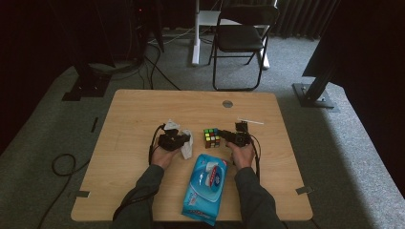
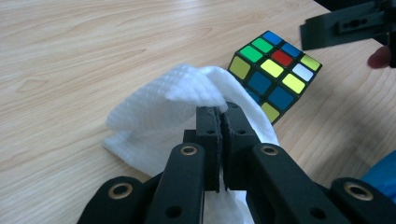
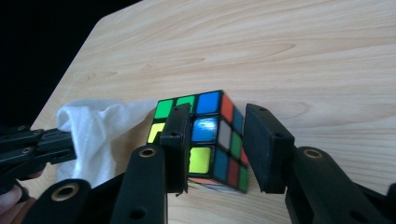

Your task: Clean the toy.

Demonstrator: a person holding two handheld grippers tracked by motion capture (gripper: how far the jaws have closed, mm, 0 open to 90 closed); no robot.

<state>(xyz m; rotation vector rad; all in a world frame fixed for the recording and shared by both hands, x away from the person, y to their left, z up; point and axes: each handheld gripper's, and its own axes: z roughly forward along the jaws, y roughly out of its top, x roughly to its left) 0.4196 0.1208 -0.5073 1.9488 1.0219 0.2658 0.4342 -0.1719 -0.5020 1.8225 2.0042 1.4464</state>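
Left gripper [image 2: 219, 116]: the black two-jaw gripper is seen pressed together on a white textured paper wipe [image 2: 159, 116], a fold of which is pinched between the pads; in the high view [image 1: 184, 141] it is held in the person's left hand, left of the cube.

White wipe: it is bunched and draped around the left jaws, one end resting on the counter; in the right gripper view [image 3: 95, 128] it is seen just beside the cube's green-and-yellow face — whether it touches the cube cannot be told.

Cube: a multicoloured puzzle cube with black edges [image 3: 212, 140] is stood on the counter near its middle [image 1: 212, 137], between the two grippers; in the left gripper view [image 2: 275, 72] it is seen tilted corner-on, just behind the wipe.

Right gripper [image 3: 217, 147]: the jaws are spread around the cube; the left pad lies against the cube's face, while the right pad is stood off with a visible gap — the cube is not clamped. In the high view [image 1: 228, 136] it is seen right of the cube.

Counter: a light wooden top with rounded corners [image 1: 143, 109] carries everything.

Wipe packet: a blue-and-white soft pack of wet wipes [image 1: 206, 188] is laid near the front edge, between the person's forearms, well apart from the cube.
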